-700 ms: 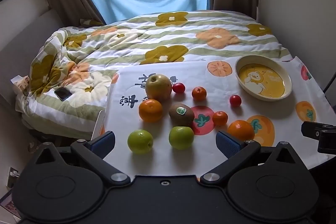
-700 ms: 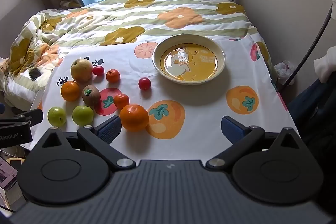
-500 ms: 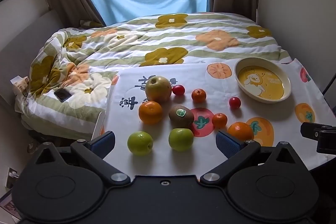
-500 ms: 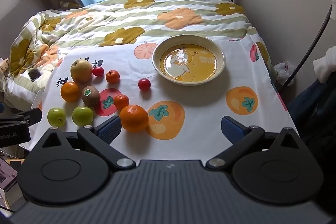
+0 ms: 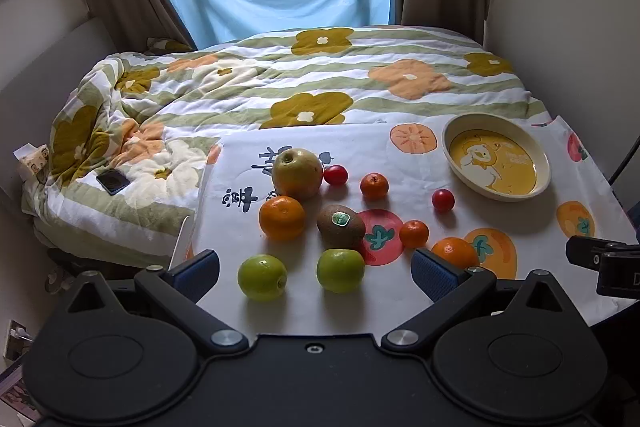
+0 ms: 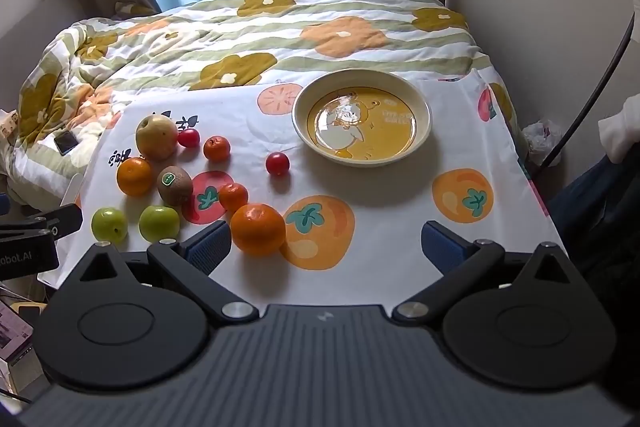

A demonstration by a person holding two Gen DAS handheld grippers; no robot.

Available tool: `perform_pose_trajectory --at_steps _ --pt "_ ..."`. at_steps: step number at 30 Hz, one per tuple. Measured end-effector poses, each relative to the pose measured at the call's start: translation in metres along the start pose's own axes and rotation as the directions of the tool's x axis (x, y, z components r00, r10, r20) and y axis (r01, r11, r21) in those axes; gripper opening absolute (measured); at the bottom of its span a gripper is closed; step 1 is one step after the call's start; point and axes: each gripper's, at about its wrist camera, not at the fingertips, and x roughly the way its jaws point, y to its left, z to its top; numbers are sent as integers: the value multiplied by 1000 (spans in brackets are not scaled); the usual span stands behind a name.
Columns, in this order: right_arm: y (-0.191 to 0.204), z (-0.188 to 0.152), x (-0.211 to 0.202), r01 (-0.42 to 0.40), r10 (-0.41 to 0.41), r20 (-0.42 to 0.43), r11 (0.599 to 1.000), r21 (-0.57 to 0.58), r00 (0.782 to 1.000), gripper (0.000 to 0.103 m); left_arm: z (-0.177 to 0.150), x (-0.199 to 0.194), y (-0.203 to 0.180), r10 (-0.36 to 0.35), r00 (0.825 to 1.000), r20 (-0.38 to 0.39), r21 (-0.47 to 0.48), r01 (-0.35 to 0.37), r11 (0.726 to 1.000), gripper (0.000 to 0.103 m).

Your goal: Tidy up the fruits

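Observation:
Fruit lies on a printed white cloth point(image 5: 400, 307): a large apple point(image 5: 297, 173), two oranges point(image 5: 282, 217) point(image 6: 258, 229), a kiwi point(image 5: 341, 225), two green apples point(image 5: 262, 277) point(image 5: 340, 269), small tangerines point(image 5: 374, 185) and cherry tomatoes point(image 5: 443, 199). An empty yellow duck bowl point(image 6: 362, 117) sits at the back right. My left gripper point(image 5: 316, 269) is open over the near edge, with the green apples between its fingers. My right gripper point(image 6: 326, 245) is open and empty, its left finger next to the near orange.
The cloth covers a table pushed against a bed with a flowered quilt point(image 5: 320, 79). A phone point(image 5: 113, 181) lies on the quilt at the left. A wall point(image 6: 560, 7) runs along the right. A dark cable point(image 6: 592, 95) hangs at the right.
Both views have shifted slightly, with the left gripper tilting up a little. The fruit and bowl have not moved. Both grippers stay open.

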Motion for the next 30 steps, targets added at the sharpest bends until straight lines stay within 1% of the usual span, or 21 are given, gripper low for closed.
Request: perform_pose_trajectory --at_steps 30 --pt "0 3 -1 3 -3 3 1000 -5 1000 103 4 0 2 1 1000 1 -2 -1 1000 103"
